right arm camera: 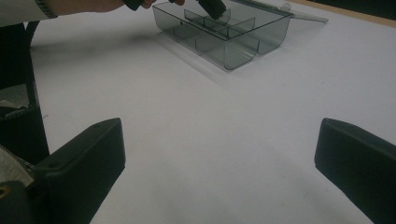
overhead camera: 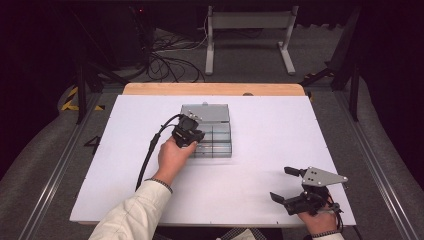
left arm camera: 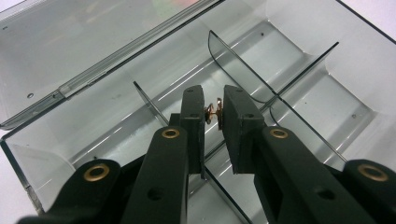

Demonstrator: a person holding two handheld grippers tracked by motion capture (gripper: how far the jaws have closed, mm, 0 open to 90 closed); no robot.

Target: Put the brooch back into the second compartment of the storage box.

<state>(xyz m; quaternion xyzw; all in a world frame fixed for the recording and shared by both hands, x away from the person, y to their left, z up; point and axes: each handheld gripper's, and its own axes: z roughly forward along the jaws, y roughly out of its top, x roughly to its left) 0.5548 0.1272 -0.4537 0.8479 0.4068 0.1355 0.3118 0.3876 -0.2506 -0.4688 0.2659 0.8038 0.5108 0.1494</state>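
A clear smoky plastic box (overhead camera: 220, 146) with dividers lies mid-table, its lid (overhead camera: 205, 112) folded open behind it. My left gripper (overhead camera: 192, 142) points down into the box at its left side. In the left gripper view the left gripper (left arm camera: 215, 114) is shut on a small copper-coloured metal part (left arm camera: 214, 113), held above a divider (left arm camera: 243, 79) inside the box (left arm camera: 327, 107). My right gripper (overhead camera: 281, 183) rests near the table's front right, open, with nothing between its jaws. The right gripper view shows the right gripper (right arm camera: 219, 154) spread wide over bare white surface, the box (right arm camera: 224, 32) farther off.
The white sheet (overhead camera: 260, 175) covers the table, with a wooden edge (overhead camera: 215, 89) at the back. A grey metal stand (overhead camera: 250, 22) and cables (overhead camera: 165, 62) sit on the floor beyond. The left gripper's cable (overhead camera: 150, 150) trails across the table.
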